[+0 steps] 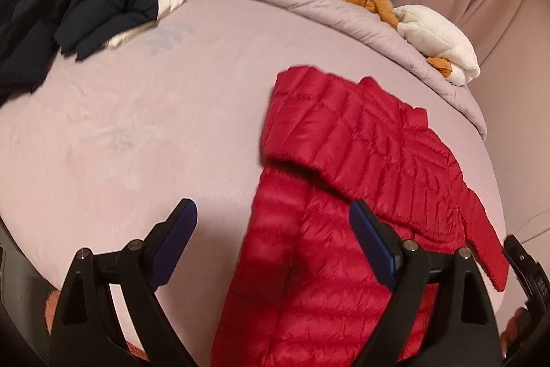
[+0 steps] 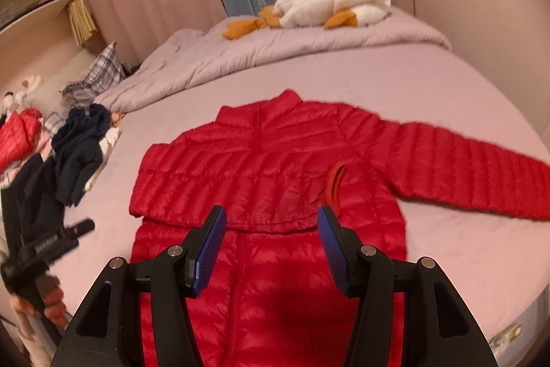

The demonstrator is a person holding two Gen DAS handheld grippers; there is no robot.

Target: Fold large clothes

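A red quilted down jacket point(image 2: 261, 167) lies flat on the pink bed sheet point(image 2: 447, 250), collar away from me. Its left sleeve is folded across the chest, and its right sleeve point(image 2: 474, 174) stretches out to the right. My right gripper point(image 2: 271, 229) is open and empty, hovering above the jacket's lower body. My left gripper point(image 1: 273, 222) is open and empty, above the jacket's left edge point(image 1: 309, 263) and the bare sheet point(image 1: 137, 133). The left tool also shows at the left edge of the right wrist view point(image 2: 44, 246).
A pile of dark navy clothes point(image 1: 96, 9) and another red garment point(image 2: 17, 133) lie at the bed's left side. A bunched grey duvet point(image 2: 275, 57) with a white and orange plush toy point(image 2: 330, 2) lies along the far edge. Curtains hang behind.
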